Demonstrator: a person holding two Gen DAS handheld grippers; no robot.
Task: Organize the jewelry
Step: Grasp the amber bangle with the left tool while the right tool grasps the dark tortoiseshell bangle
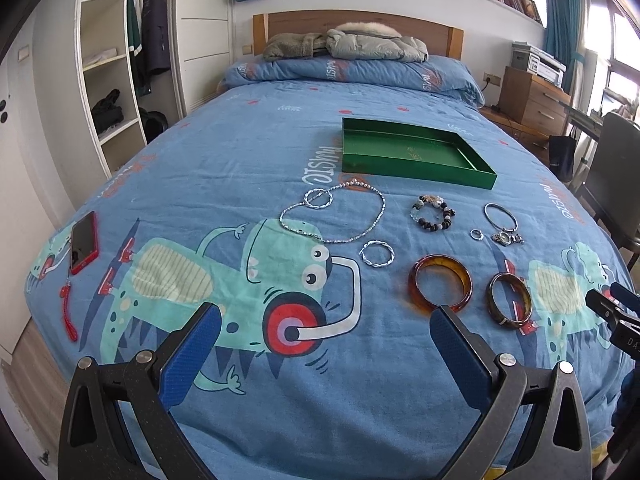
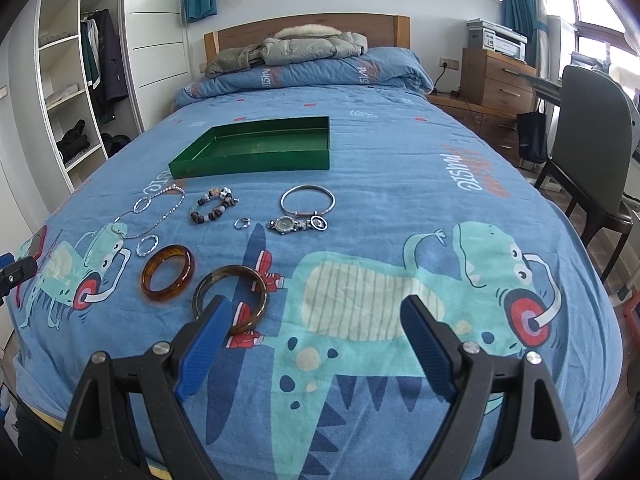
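Both tools, left tool (image 1: 326, 320) and right tool (image 2: 316, 318), hover spread wide over bedspread (image 1: 240, 152) near amber bangles (image 1: 439, 289).

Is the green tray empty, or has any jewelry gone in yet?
Empty. The green tray shows only its bare green floor with a faint gold mark in both views; every piece of jewelry lies on the bedspread in front of it.

Left gripper (image 1: 326, 328) and right gripper (image 2: 316, 320) both spread wide, empty.
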